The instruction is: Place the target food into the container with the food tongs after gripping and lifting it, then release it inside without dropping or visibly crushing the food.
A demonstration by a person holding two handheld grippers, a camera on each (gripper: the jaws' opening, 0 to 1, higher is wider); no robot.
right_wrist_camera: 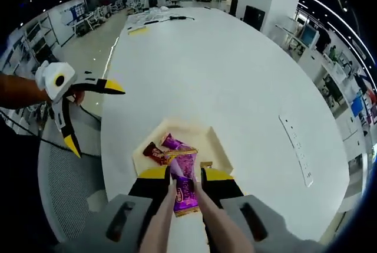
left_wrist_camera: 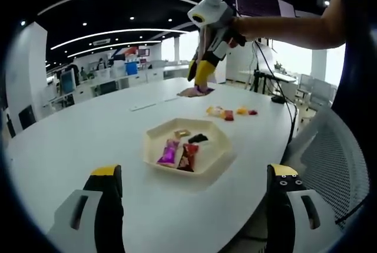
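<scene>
Tabletop, white and oval (left_wrist_camera: 88, 135), is stretching bare around the cream hexagonal tray (left_wrist_camera: 154, 138) in the left gripper view, where the left gripper (left_wrist_camera: 194, 191) is hovering with jaws spread wide. Wrapped snacks are lying in the tray, loose candies (left_wrist_camera: 230, 112) beyond it, and the right gripper (left_wrist_camera: 201, 73) is reaching down onto a purple packet (left_wrist_camera: 196, 91) (near the far edge).

In the right gripper view, the right gripper (right_wrist_camera: 186, 182) is clamping the purple wrapped snack (right_wrist_camera: 184, 191) just beside the tray (right_wrist_camera: 215, 141); the left gripper (right_wrist_camera: 94, 114) is hanging open beyond the table's edge.
</scene>
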